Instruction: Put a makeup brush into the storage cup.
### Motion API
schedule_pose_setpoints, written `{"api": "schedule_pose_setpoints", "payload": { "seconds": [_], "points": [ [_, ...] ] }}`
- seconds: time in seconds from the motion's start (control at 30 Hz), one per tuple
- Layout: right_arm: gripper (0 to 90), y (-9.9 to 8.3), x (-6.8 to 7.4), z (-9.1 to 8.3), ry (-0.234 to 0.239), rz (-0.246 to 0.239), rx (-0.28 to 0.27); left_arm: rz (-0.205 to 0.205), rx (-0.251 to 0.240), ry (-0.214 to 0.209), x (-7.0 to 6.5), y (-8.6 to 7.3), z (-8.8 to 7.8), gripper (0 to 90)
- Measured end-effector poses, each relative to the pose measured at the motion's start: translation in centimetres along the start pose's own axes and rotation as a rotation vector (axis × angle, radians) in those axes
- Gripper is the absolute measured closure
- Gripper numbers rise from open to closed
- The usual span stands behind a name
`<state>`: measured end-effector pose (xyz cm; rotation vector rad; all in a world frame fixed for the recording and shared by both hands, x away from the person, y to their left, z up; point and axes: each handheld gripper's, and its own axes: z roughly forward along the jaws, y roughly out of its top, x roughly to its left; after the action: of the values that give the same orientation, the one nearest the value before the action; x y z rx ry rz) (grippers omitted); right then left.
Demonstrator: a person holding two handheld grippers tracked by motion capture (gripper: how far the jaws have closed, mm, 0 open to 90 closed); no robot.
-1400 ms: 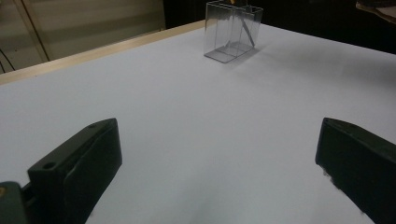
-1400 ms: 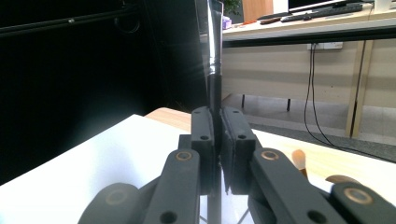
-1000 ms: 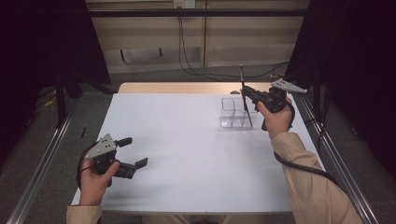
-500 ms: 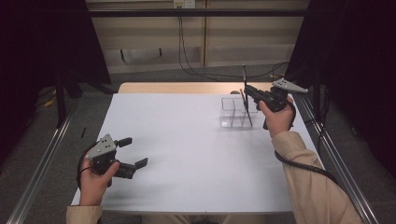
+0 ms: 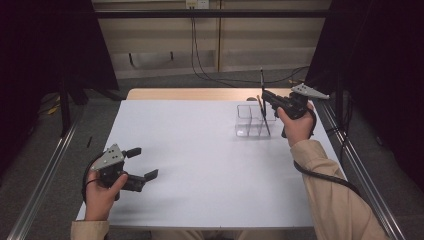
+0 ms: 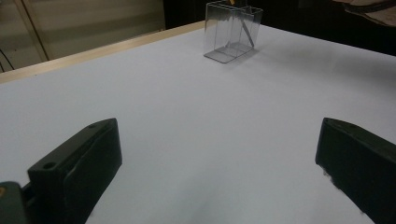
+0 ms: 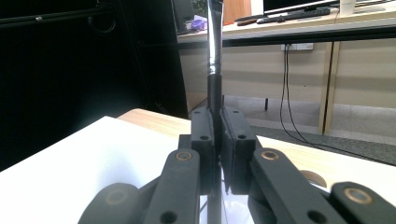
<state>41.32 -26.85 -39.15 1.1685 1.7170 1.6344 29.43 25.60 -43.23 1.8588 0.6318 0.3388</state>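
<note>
My right gripper (image 5: 265,98) is at the far right of the table, shut on a thin black pen (image 5: 261,79) that stands upright between its jaws. In the right gripper view the pen (image 7: 214,51) rises straight up from the shut gripper (image 7: 215,135). Just below and beside it stands a clear plastic organizer (image 5: 248,120) with compartments. A second dark pen (image 6: 247,34) leans inside the organizer (image 6: 223,29). My left gripper (image 5: 144,162) rests low over the near left of the white table (image 5: 200,150), open, with nothing between its fingers (image 6: 79,163).
A pale wooden strip (image 5: 190,93) runs along the table's far edge. Metal rails (image 5: 47,170) flank both sides of the table. Black cables (image 5: 200,60) hang along the back wall. The right gripper's cable (image 5: 325,177) trails over the sleeve.
</note>
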Motion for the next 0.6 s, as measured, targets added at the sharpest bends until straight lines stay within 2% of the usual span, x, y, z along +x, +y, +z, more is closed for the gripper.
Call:
{"api": "schedule_pose_setpoints", "payload": {
  "seconds": [0.6],
  "points": [
    [84.7,-0.44,-0.9,-0.09,-0.021,0.002,0.004,-0.003,0.0,-0.001,-0.01,-0.13,-0.01,0.4]
  ]
}}
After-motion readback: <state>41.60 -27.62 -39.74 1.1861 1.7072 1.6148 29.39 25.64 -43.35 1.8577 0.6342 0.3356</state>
